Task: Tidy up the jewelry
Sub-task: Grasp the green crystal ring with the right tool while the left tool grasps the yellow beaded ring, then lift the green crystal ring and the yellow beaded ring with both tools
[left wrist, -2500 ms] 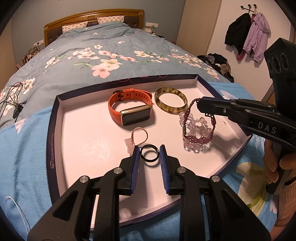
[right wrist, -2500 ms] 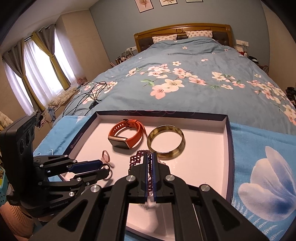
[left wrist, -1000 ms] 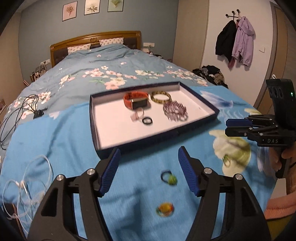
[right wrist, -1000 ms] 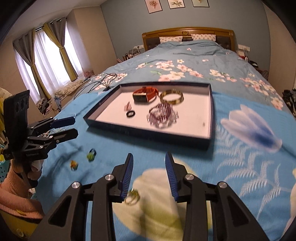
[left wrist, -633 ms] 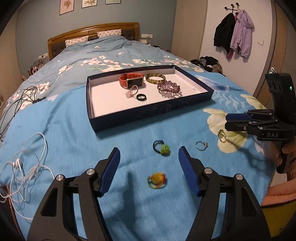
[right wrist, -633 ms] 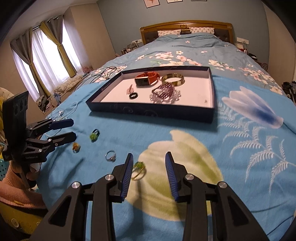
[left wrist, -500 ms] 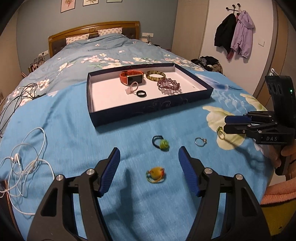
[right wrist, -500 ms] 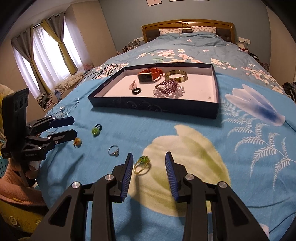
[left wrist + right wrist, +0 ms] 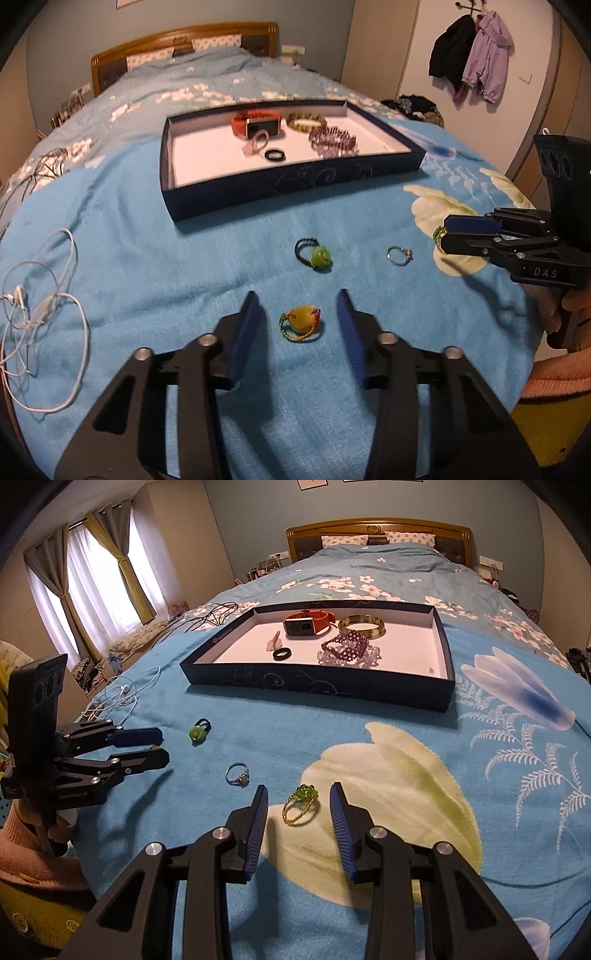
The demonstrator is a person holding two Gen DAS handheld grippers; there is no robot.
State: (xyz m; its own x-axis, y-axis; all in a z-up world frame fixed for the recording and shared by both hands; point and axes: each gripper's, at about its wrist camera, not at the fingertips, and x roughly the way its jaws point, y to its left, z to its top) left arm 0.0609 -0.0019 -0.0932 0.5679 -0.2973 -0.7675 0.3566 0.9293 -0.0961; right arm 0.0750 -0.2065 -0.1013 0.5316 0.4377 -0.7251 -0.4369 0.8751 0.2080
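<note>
A dark blue tray (image 9: 295, 181) (image 9: 321, 690) on the blue blanket holds an orange watch (image 9: 256, 123), an amber bangle (image 9: 306, 120), a purple bead bracelet (image 9: 332, 142), a pink ring and a black ring (image 9: 275, 156). Loose on the blanket lie a yellow-bead ring (image 9: 301, 323), a green-bead ring (image 9: 316, 254) (image 9: 198, 731), a silver ring (image 9: 399, 255) (image 9: 237, 773) and a green-and-gold beaded ring (image 9: 300, 805). My left gripper (image 9: 297, 299) is open with the yellow-bead ring between its fingers. My right gripper (image 9: 297, 794) is open around the green-and-gold ring.
White earphone cables (image 9: 40, 295) lie at the blanket's left edge. Dark cables (image 9: 218, 614) lie left of the tray. The floral bedspread and headboard (image 9: 380, 531) are behind the tray. Clothes hang on the far right wall (image 9: 472, 55).
Both grippers left the tray, opened and pulled back to the near blanket. Over the last half second each has moved down and forward, so a loose ring now sits between its fingers.
</note>
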